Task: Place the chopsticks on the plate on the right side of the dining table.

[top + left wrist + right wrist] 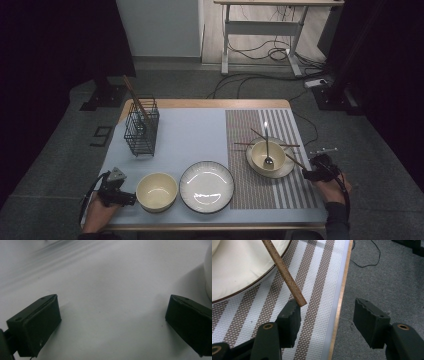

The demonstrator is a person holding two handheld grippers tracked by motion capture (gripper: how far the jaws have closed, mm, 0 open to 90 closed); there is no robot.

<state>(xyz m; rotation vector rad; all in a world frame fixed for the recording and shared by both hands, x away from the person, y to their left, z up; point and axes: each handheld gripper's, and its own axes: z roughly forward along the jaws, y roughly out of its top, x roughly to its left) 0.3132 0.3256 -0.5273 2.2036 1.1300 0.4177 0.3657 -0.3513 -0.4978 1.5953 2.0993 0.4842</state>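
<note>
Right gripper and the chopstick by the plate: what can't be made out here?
- Right gripper view: the chopstick ends at one finger of the right gripper; touching or just above, unclear. Its far end is cut off by the top edge.
- High view: the right gripper is small and dark, its jaw gap unreadable.
- Left gripper view: the bowl is cut off at the right edge.
</note>
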